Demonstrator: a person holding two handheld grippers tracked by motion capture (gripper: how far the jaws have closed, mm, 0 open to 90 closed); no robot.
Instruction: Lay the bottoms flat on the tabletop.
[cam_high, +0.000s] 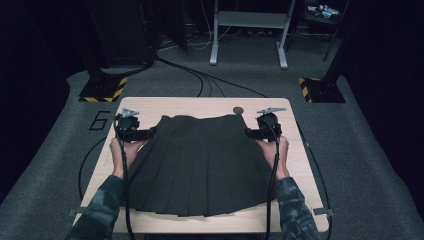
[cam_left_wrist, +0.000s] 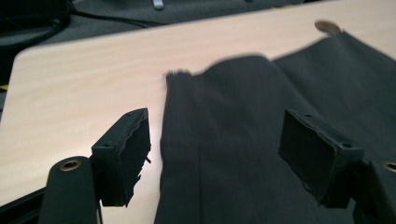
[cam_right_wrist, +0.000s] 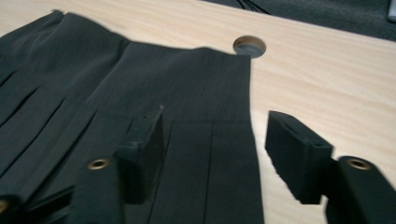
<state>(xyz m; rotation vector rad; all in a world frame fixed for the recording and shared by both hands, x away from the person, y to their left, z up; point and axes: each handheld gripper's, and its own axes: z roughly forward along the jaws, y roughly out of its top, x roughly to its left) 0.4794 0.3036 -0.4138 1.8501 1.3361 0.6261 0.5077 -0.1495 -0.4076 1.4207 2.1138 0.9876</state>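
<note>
Spread wide, the two black padded jaws of the left gripper (cam_left_wrist: 215, 154), one pad over bare wood and the other above cloth, with the left edge of the dark pleated fabric skirt (cam_left_wrist: 261, 121) running up between them; nothing pinched, and contact with the cloth impossible to tell from here. Same story at the right gripper (cam_right_wrist: 215, 154): jaws parted wide, straddling the skirt's right edge, left pad over the pleats, right pad over the light wooden tabletop (cam_right_wrist: 327, 84), gripping nothing. Seen from the high view, skirt (cam_high: 200, 165) laid flat in the middle of the table (cam_high: 165, 107), narrow waistband toward the far edge, flared hem toward the near edge, pleats fanning down. Left gripper (cam_high: 150, 133) at the upper left side of the garment, right gripper (cam_high: 248, 132) at the upper right, both level with each other and pointing inward (a neat mirror image). Hands (cam_high: 125, 150) behind each tool, camouflage-patterned sleeves (cam_high: 100, 210) coming in from the bottom corners, black cables trailing back along the forearms. Small round grommet hole (cam_high: 238, 110) in the tabletop just beyond the waistband's right corner, partly touching it in the right gripper view (cam_right_wrist: 249, 45). Beyond the table, grey carpeted floor (cam_high: 370, 150), black cables (cam_high: 200, 75) snaking across it, a grey metal stand (cam_high: 248, 30), and yellow-and-black striped bases (cam_high: 102, 90) at either side.
</note>
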